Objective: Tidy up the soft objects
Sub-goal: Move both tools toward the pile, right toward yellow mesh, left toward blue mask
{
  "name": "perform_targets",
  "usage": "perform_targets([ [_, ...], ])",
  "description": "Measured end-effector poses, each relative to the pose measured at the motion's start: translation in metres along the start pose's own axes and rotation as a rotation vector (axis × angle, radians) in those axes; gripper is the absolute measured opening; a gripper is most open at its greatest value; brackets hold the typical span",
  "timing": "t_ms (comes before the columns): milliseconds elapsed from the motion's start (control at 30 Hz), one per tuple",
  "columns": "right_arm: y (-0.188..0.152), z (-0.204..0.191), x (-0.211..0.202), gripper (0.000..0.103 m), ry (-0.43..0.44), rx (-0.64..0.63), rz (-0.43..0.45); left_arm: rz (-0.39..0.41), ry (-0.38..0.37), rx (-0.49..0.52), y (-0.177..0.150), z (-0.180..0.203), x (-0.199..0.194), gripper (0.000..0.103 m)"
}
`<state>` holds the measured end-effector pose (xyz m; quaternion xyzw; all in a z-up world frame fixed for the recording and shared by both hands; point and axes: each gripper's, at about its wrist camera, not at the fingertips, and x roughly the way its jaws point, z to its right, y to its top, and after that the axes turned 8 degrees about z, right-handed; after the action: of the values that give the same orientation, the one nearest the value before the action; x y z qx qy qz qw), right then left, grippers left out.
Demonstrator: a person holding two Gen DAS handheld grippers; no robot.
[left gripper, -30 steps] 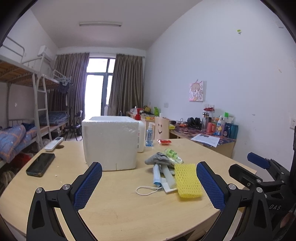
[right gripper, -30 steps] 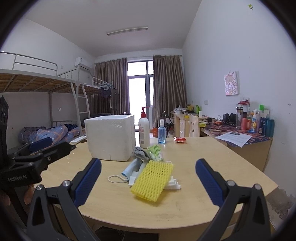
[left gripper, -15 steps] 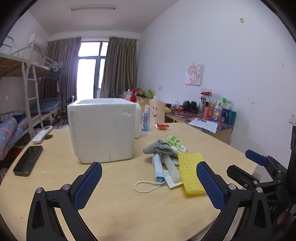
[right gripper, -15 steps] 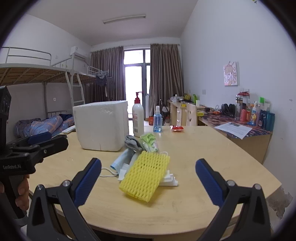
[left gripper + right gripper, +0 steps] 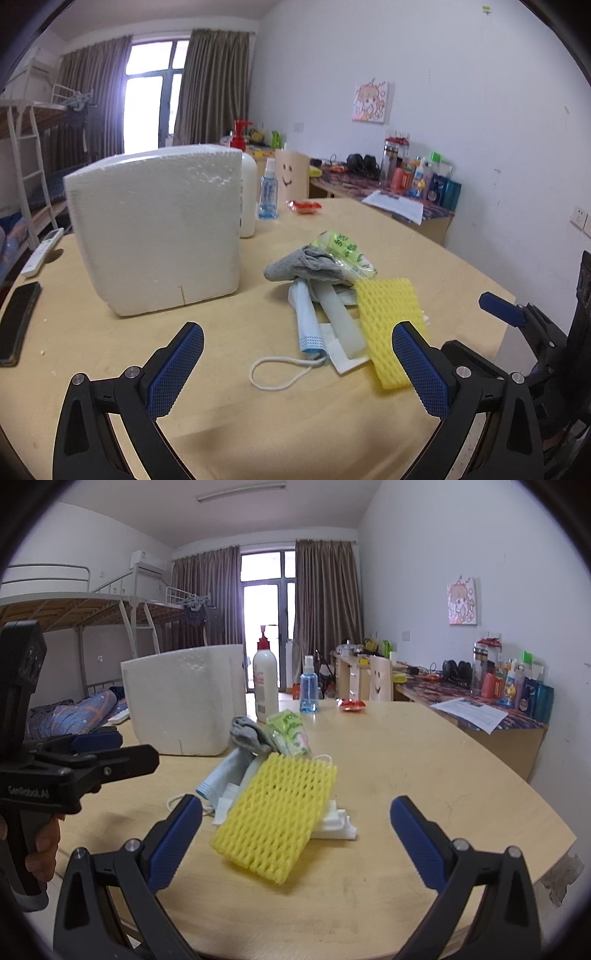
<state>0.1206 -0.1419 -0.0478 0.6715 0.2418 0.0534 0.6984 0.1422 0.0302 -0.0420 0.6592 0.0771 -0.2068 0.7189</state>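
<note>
With both grippers spread wide and empty, the left gripper point(image 5: 297, 363) and right gripper point(image 5: 297, 836) hover low over the round wooden table point(image 5: 424, 775). Soft pile lies centre frame: yellow foam net sleeve point(image 5: 279, 814) on top at the near side, face mask point(image 5: 306, 321) with its ear loop trailing, grey cloth point(image 5: 303, 266), green packet point(image 5: 345, 253). White foam box point(image 5: 159, 225) stands to the left of the pile, apart. Judgement: sleeve is light, springy and compressible; pinch one free edge. It may drag neighbours along.
</note>
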Motion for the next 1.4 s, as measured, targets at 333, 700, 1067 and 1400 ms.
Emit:
perform_targets([
  [333,0.001,0.007,0.021,0.103,-0.001,0.017,-0.046,-0.091,-0.012,-0.006,0.009,-0.004,0.041,0.102],
  [700,0.004,0.010,0.037,0.103,0.004,0.004,-0.075,-0.190,-0.024,-0.083,0.012,-0.021,0.082,0.096],
  [1067,0.001,0.005,0.052,0.102,0.031,-0.026,-0.122,-0.248,-0.105,-0.090,0.005,-0.025,0.094,0.066],
  [1400,0.001,0.002,0.060,0.089,0.064,-0.051,-0.171,-0.301,-0.157,-0.122,0.001,-0.028,0.101,0.047],
])
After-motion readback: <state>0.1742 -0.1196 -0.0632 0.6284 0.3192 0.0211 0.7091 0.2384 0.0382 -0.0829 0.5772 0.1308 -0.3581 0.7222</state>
